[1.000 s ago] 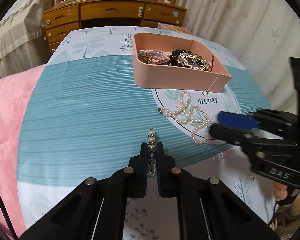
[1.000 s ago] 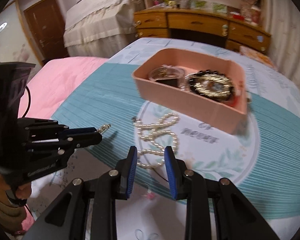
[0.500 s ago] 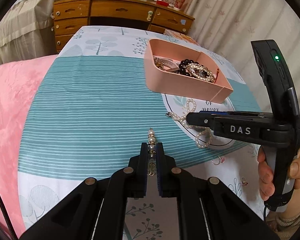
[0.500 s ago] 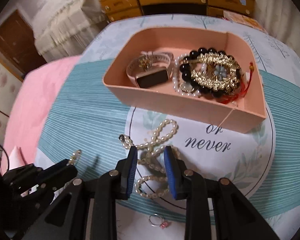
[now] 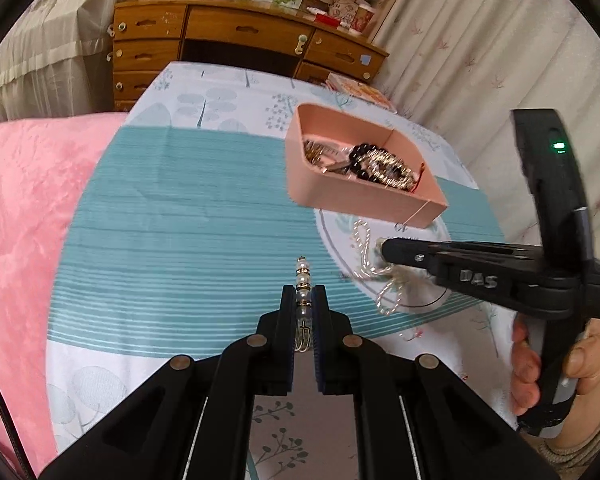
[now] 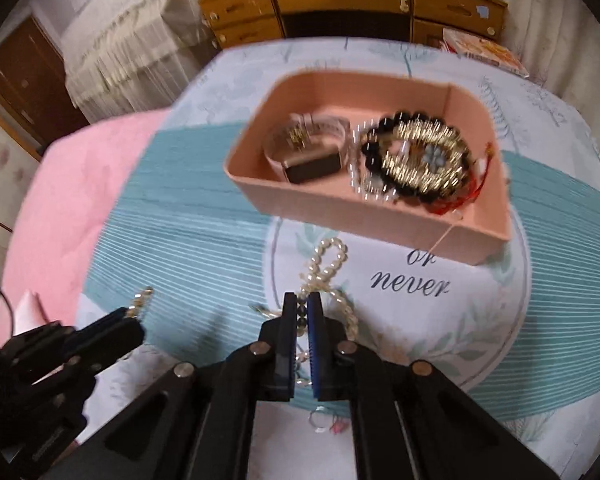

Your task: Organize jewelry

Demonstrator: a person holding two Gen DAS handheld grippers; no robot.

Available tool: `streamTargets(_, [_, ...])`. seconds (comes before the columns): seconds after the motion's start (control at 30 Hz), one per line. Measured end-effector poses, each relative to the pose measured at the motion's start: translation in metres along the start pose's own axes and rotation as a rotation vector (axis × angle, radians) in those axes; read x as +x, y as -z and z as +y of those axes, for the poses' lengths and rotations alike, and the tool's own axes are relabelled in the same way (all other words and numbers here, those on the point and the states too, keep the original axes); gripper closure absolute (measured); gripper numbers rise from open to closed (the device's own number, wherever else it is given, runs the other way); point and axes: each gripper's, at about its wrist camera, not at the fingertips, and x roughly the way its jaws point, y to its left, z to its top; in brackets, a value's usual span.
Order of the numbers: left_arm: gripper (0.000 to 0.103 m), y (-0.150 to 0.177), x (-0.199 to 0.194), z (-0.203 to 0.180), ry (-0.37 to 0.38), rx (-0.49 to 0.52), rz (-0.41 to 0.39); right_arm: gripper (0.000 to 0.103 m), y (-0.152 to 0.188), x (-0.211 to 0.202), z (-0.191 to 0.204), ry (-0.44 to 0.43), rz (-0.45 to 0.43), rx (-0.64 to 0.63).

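The right hand-held gripper [image 6: 301,312] has just been closing and now pinches the pearl necklace [image 6: 327,266], which lies on the bed at 6 o'clock from the pink tray [image 6: 384,212]. The left hand-held gripper [image 5: 303,300], at 9 o'clock from it, is clamped on a small beaded earring [image 5: 302,280].
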Motion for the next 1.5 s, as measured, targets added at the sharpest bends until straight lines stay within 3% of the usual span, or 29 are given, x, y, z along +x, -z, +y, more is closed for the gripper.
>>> streamTargets(0.23, [0.098, -0.031, -0.032, -0.023, -0.024, 0.062, -0.06, 0.098, -0.019, -0.082, 0.008, -0.068, -0.168, -0.019])
streamTargets(0.4, [0.098, -0.061, -0.049, -0.046, -0.041, 0.122, -0.103, 0.098, -0.049, -0.136, 0.011, -0.064, -0.311, -0.035])
streamTargets(0.67, [0.098, -0.105, -0.037, -0.08, -0.073, 0.193, -0.112, 0.098, -0.099, -0.164, 0.001, -0.066, -0.432, -0.011])
streamTargets(0.9, [0.098, -0.129, 0.013, -0.08, -0.085, 0.175, -0.064, 0.098, -0.131, -0.144, -0.012, -0.071, -0.459, 0.019])
streamTargets(1.2, [0.098, -0.135, 0.091, -0.062, -0.077, 0.136, 0.025, 0.098, -0.162, -0.064, -0.034, -0.066, -0.36, 0.064])
streamTargets(1.5, [0.093, -0.129, 0.117, -0.06, -0.082, 0.158, 0.054, 0.098, -0.16, -0.025, -0.037, -0.057, -0.279, 0.018])
